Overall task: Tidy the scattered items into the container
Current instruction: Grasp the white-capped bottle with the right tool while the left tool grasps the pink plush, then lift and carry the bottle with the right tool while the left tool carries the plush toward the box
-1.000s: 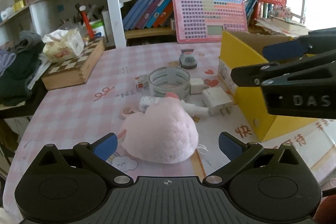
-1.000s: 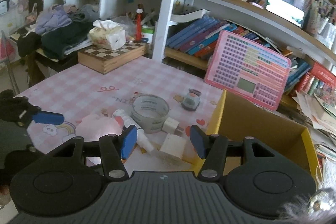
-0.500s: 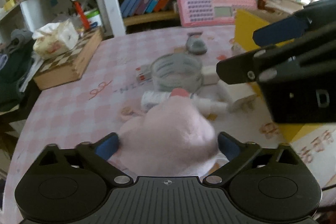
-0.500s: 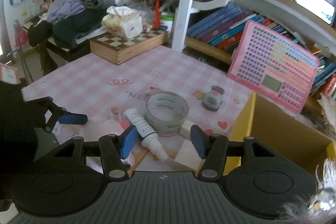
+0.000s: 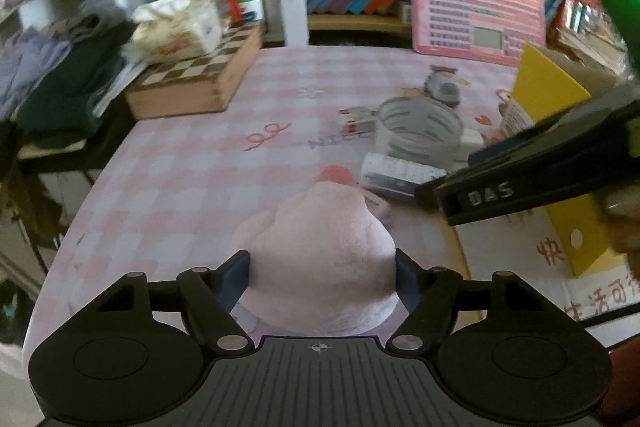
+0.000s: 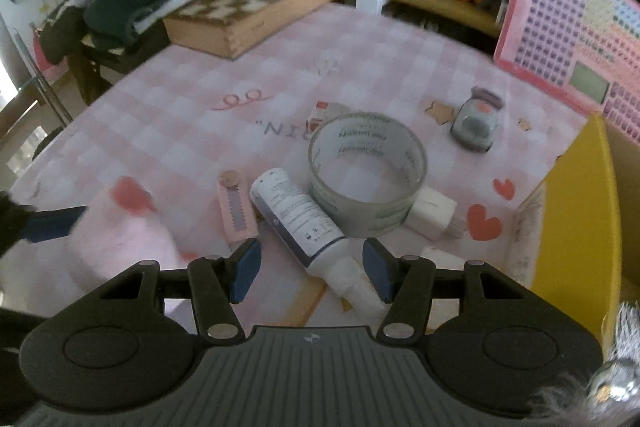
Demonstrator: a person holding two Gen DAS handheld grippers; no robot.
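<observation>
The left tool (image 5: 322, 273) is low over the bench, its two blue-padded fingers (image 5: 234, 281) pressed against either side of the pink plush toy (image 5: 320, 259), which fills the gap between them. The right tool (image 6: 312, 269) hovers with its fingers (image 6: 246, 269) spread apart and nothing clamped; the cap end of a white bottle (image 6: 304, 223) lies in the gap below them. In the left wrist view, the right tool's black body reaches in from the right side, tilted, marked "DAS". In the right wrist view, one blue fingertip of the left tool shows at the far left edge.
</observation>
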